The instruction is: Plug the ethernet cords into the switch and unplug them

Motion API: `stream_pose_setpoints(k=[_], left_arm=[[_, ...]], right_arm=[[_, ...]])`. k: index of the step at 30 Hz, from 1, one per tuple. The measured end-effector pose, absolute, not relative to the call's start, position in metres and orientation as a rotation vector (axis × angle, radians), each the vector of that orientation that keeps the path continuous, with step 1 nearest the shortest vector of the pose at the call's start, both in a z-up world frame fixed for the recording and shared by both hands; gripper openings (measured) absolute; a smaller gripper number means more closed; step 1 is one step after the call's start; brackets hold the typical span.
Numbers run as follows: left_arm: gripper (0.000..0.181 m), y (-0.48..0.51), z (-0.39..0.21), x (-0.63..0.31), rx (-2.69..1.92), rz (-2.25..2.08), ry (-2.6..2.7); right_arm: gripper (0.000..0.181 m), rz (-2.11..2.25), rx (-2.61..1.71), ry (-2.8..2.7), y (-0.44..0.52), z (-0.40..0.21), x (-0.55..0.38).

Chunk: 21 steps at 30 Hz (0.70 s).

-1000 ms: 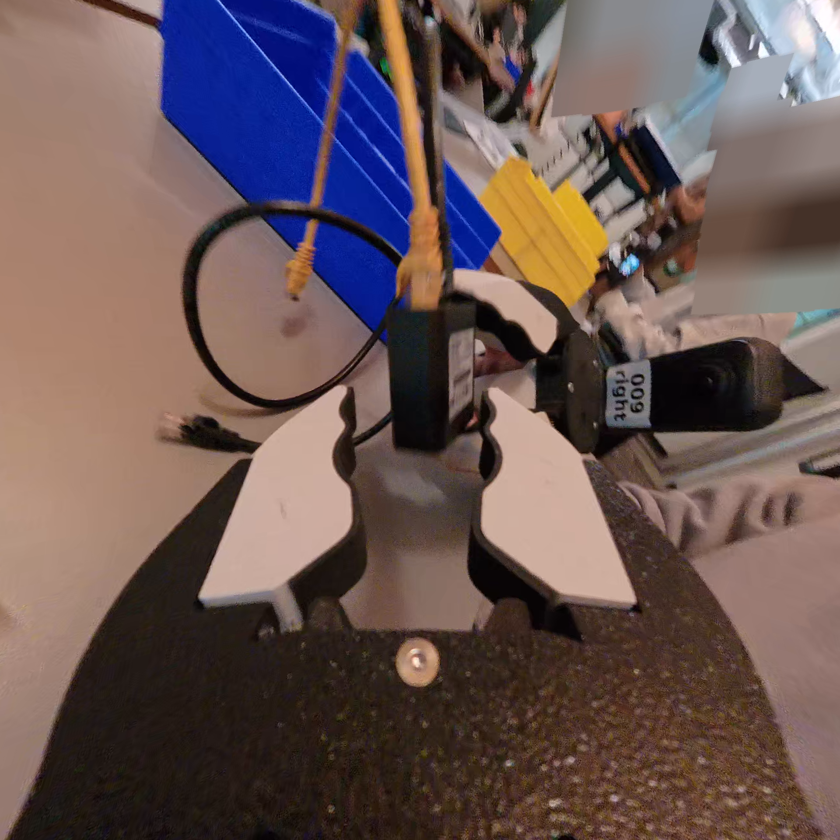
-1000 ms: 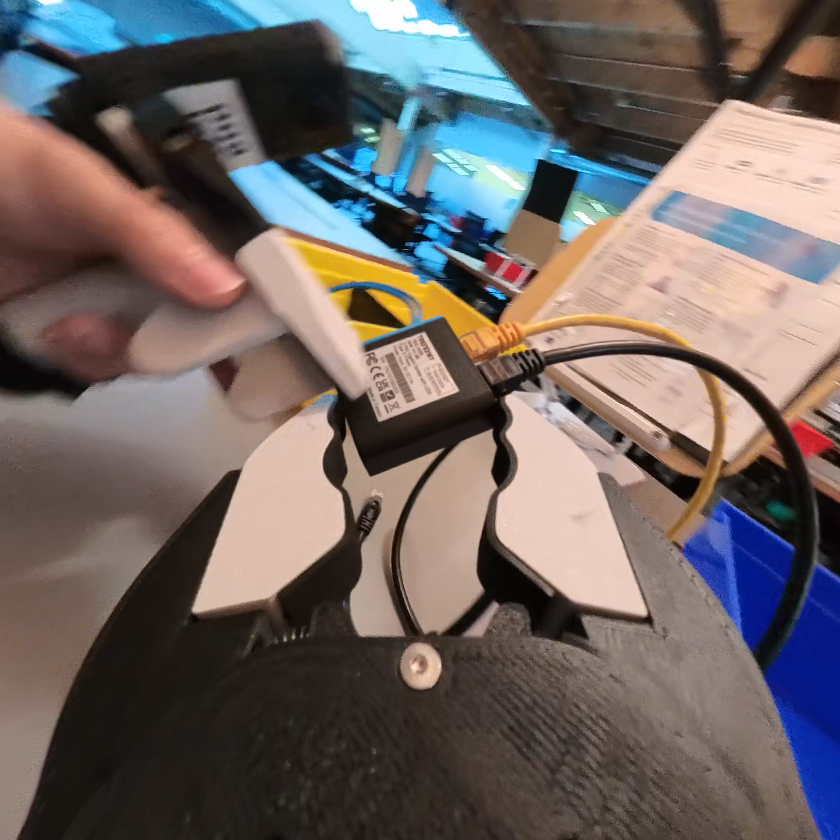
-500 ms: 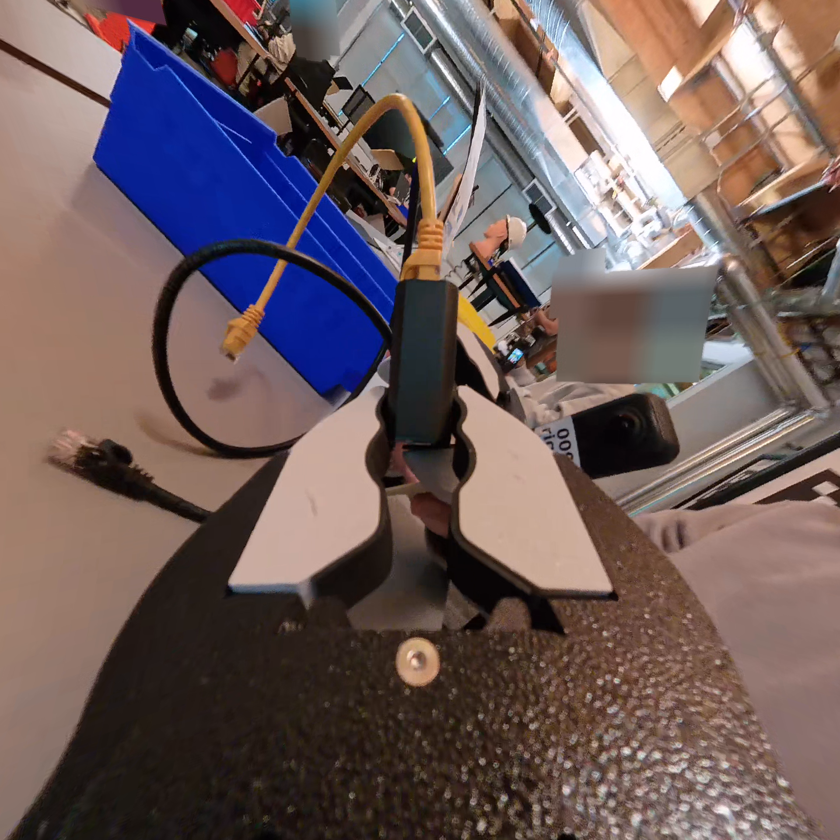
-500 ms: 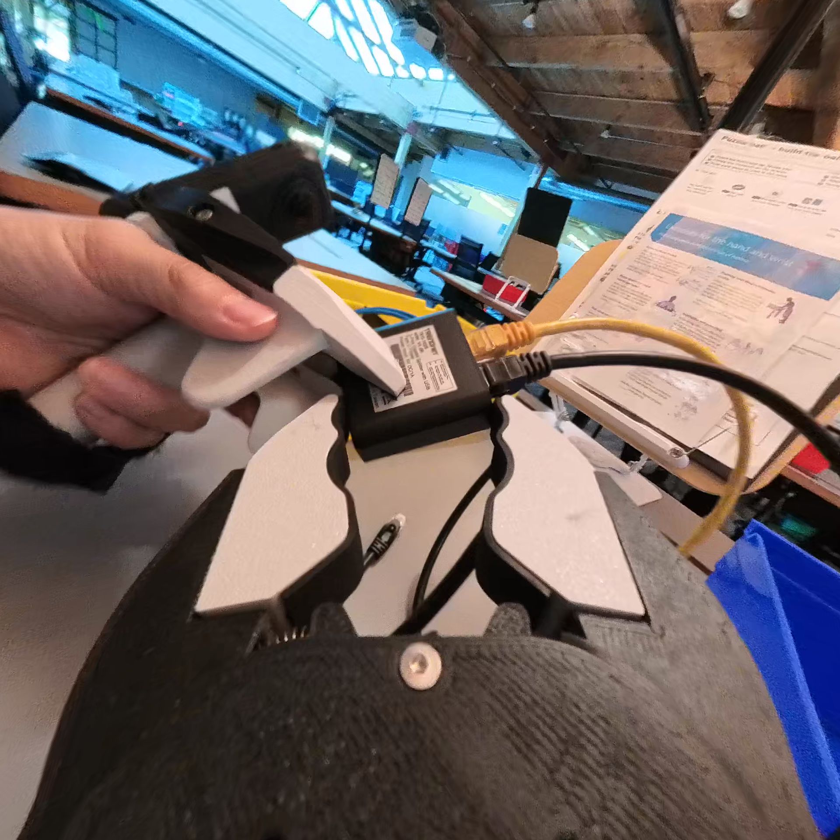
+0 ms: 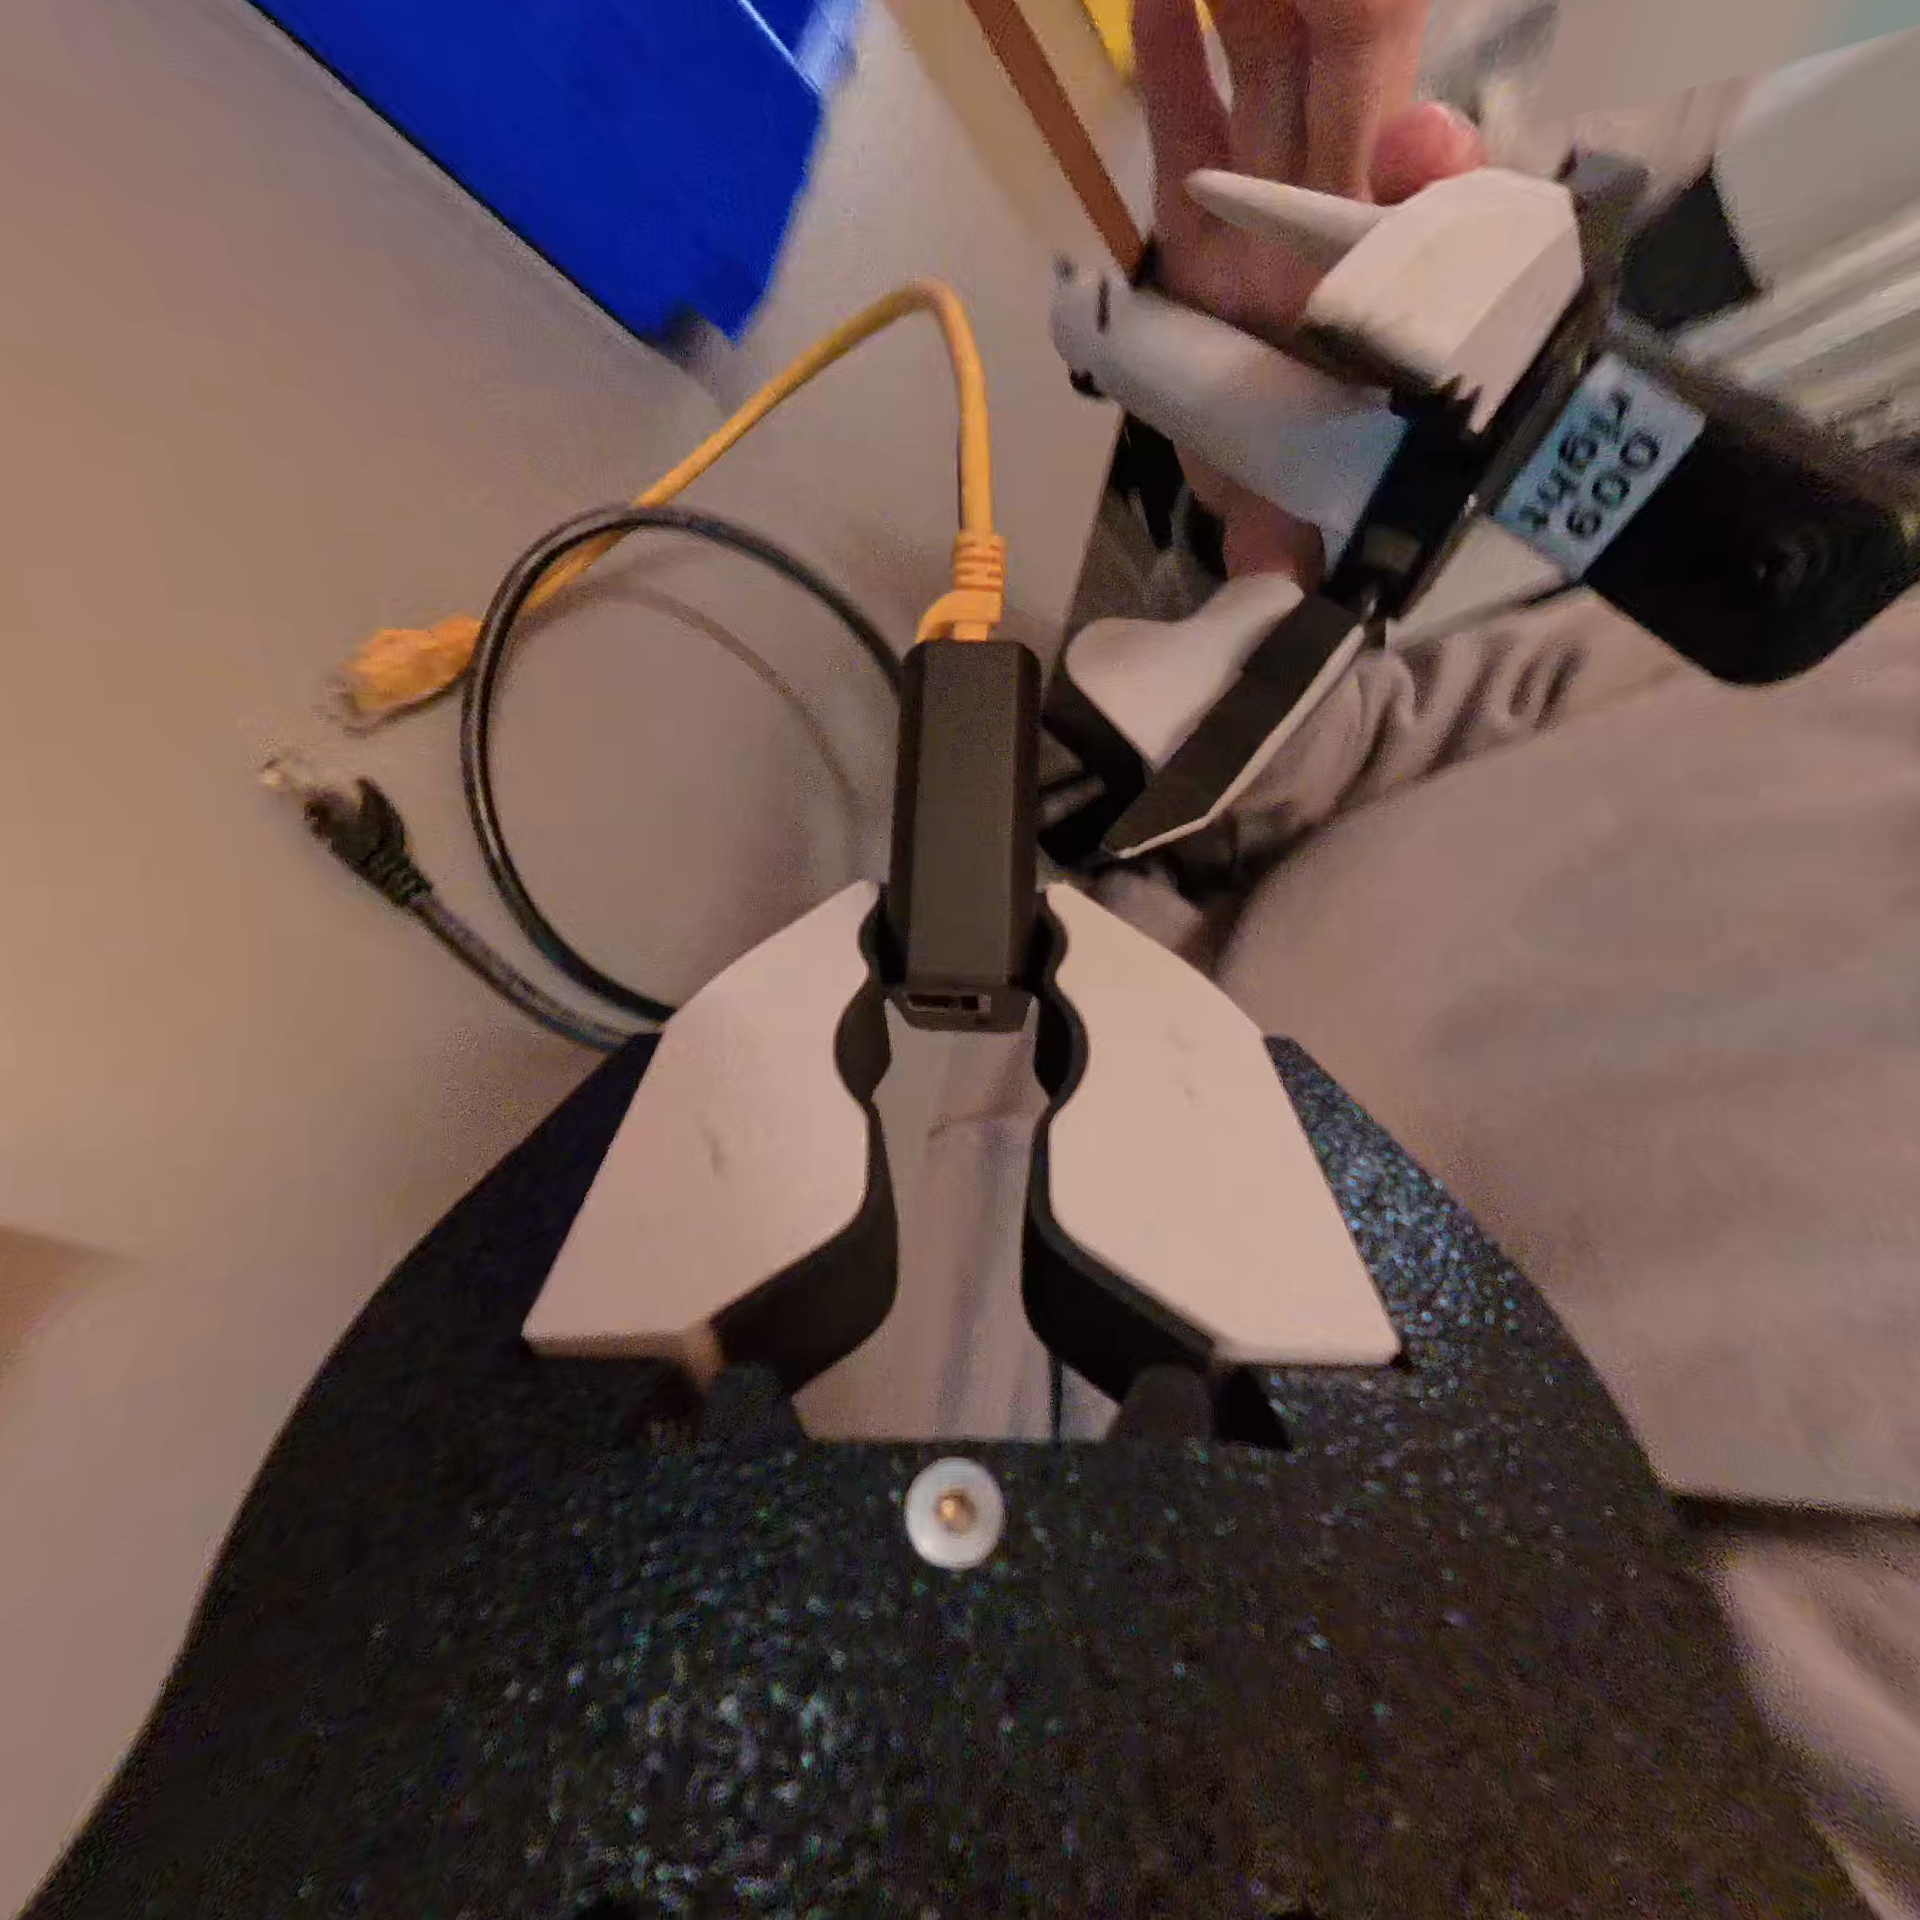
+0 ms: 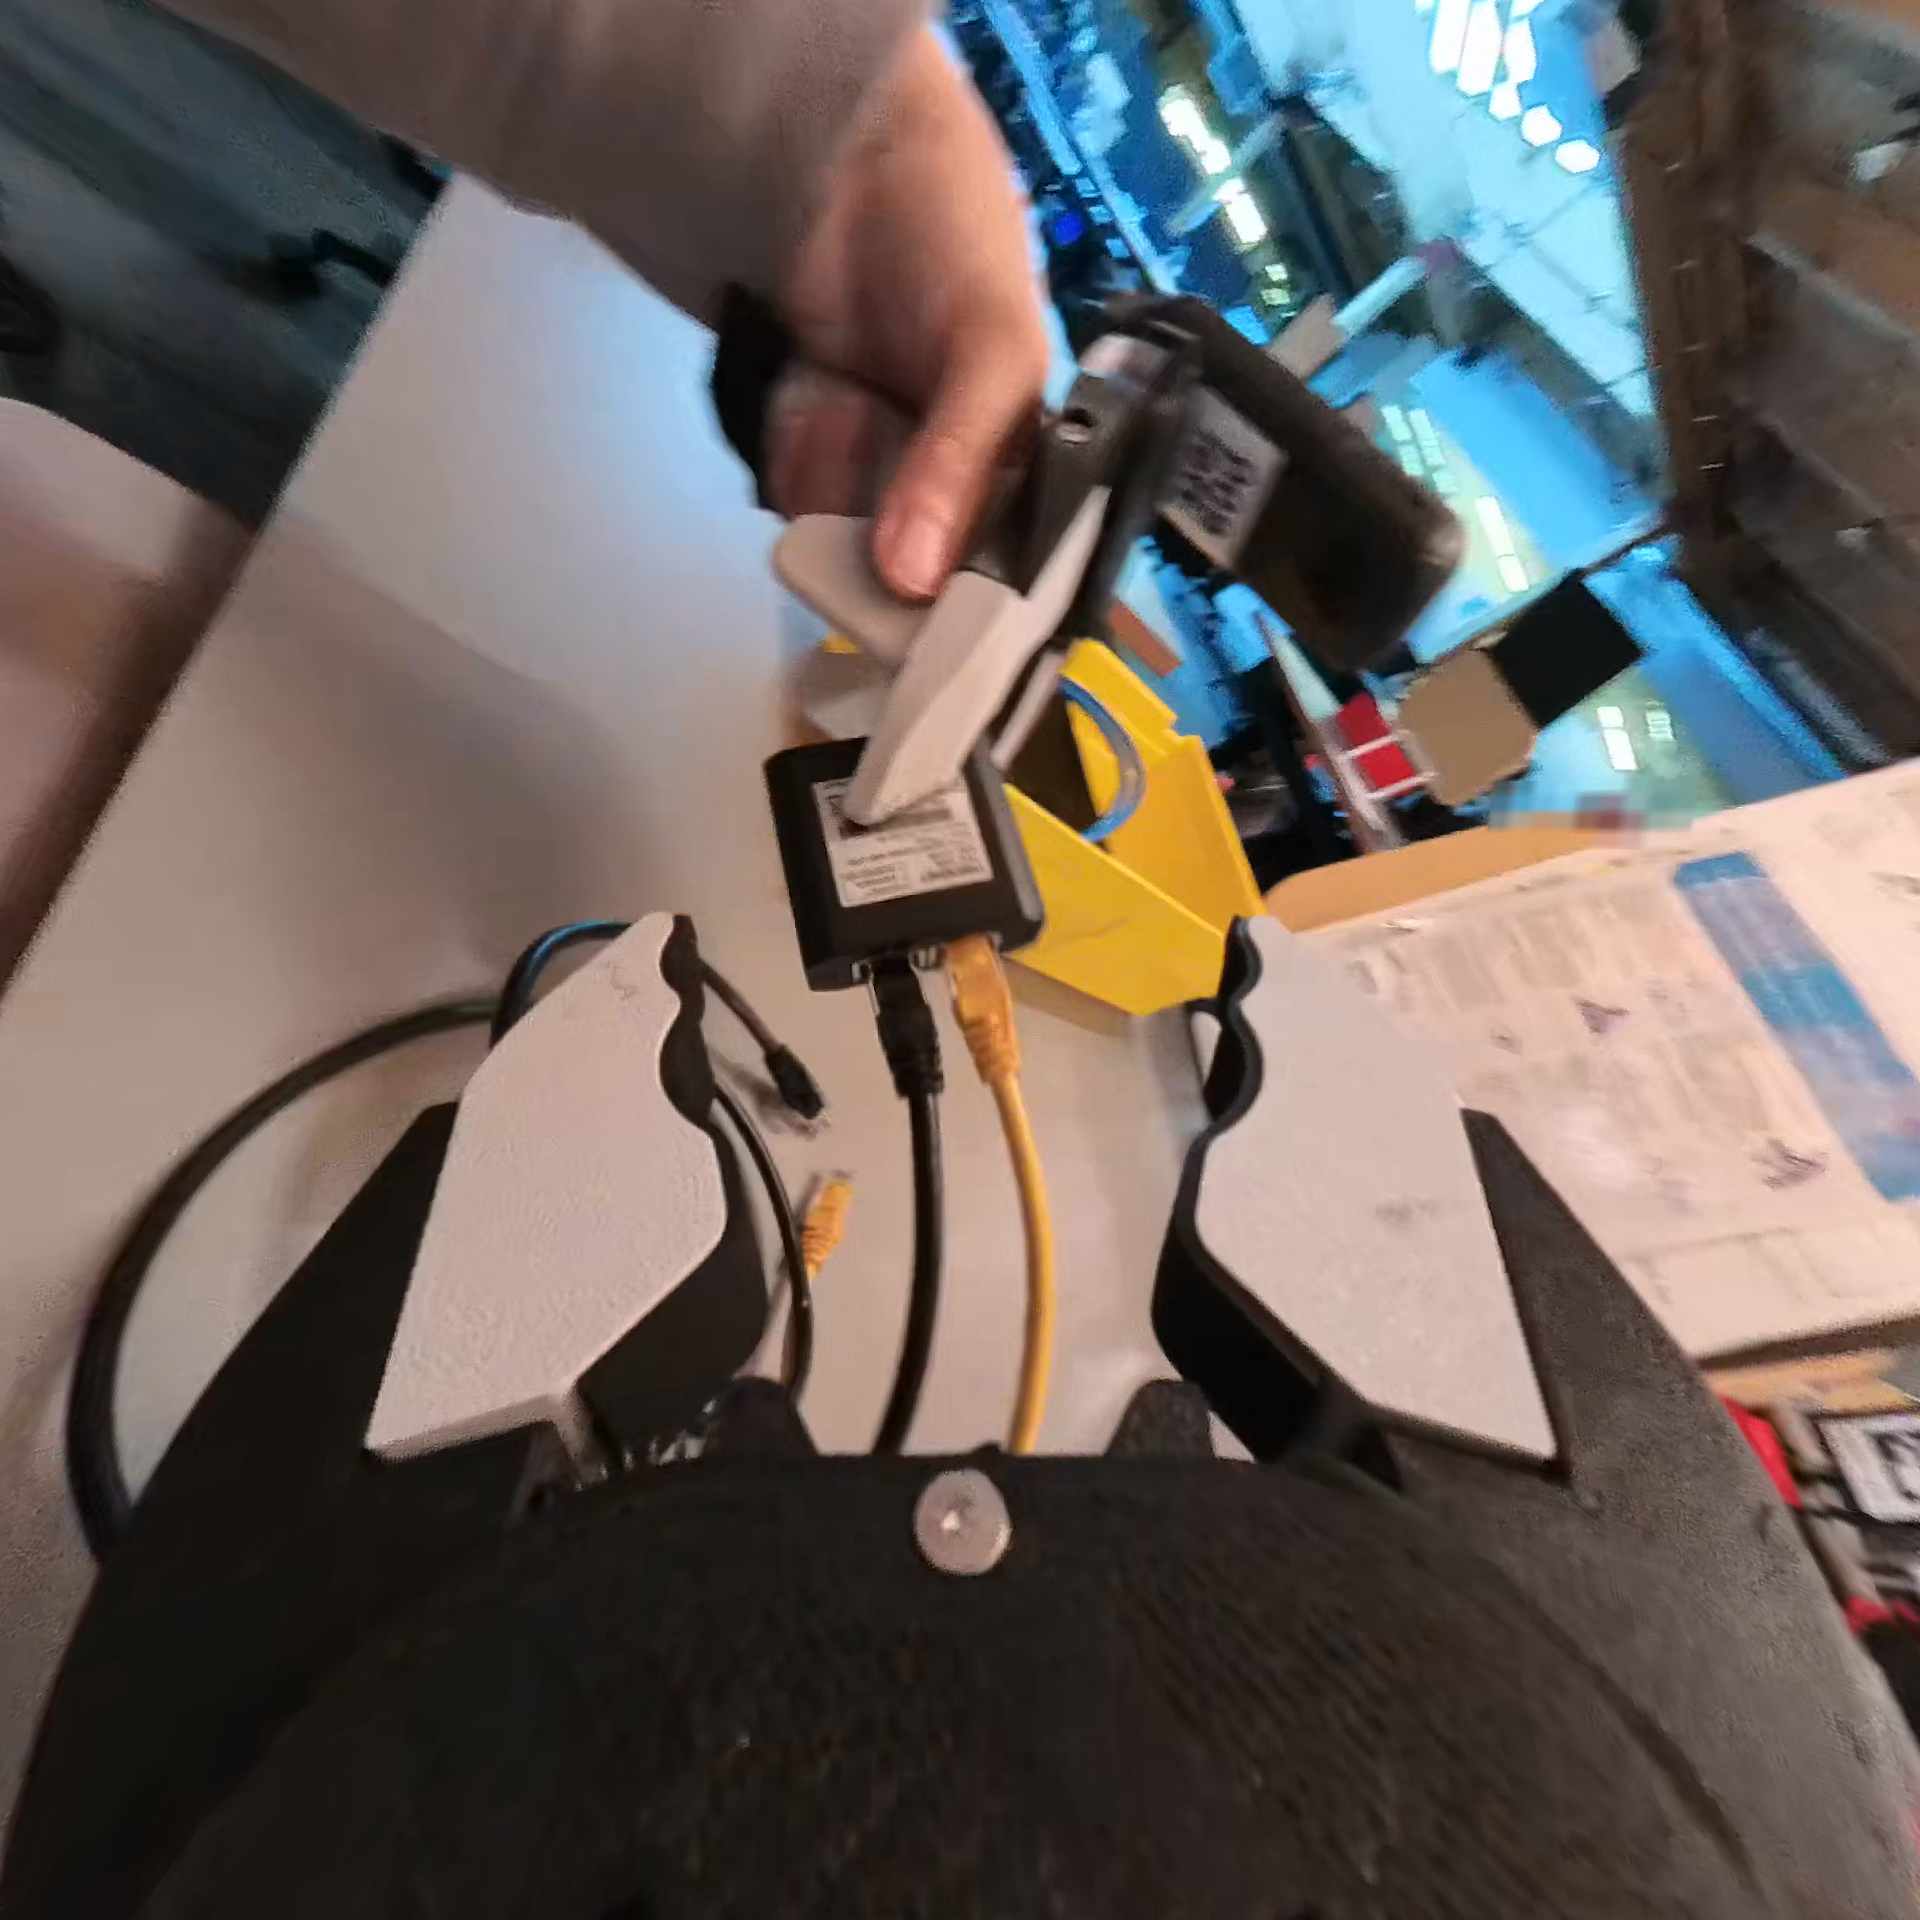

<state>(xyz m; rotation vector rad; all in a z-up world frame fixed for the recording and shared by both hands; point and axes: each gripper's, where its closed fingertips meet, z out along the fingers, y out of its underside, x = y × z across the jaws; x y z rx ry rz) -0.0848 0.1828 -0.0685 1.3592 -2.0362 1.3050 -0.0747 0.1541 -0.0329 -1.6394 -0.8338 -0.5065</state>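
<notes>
My left gripper [image 5: 961, 940] is shut on the narrow sides of the small black switch [image 5: 966, 790] and holds it just above the table. A yellow cord [image 5: 975, 566] is plugged into its far end. In the right wrist view the switch [image 6: 899, 873] has a black cord [image 6: 912, 1039] and the yellow cord [image 6: 985, 1013] plugged in side by side. My right gripper [image 6: 956, 940] is open and empty, a little short of the two plugs. The loose yellow plug [image 5: 410, 660] and loose black plug [image 5: 358, 831] lie on the table.
A blue bin [image 5: 582, 135] stands at the back of the table and a yellow bin [image 6: 1122, 883] just behind the switch. A printed sheet [image 6: 1610, 1039] lies to the right. The black cord loops [image 5: 499, 748] on the table. A hand [image 6: 914, 312] holds the left gripper. Tip to tip, the grippers are about 6 cm apart.
My left gripper closed on the switch. My right gripper let go of it, opened wide and drew back. Both views swung down toward the table.
</notes>
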Motion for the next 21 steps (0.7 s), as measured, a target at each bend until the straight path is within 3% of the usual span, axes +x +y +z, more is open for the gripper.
stream_pose_setpoints(k=[7,12,18,21], left_arm=[[0.023,0.152,-0.055,-0.071,1.072,1.244,-1.938],[0.023,0.146,-0.067,-0.041,1.224,1.424,-1.737],[0.022,0.147,-0.084,-0.020,1.426,1.605,-1.419],[0.022,0.151,-0.091,-0.015,1.504,1.647,-1.366]], right_arm=[[0.096,-0.389,-1.709,-0.792,0.170,-0.068,-0.070],[0.099,-0.325,-1.641,-0.533,0.173,-0.070,-0.035],[0.074,-0.061,-1.675,-0.476,0.172,-0.094,-0.036],[0.070,0.015,-1.681,-0.426,0.177,-0.104,-0.035]])
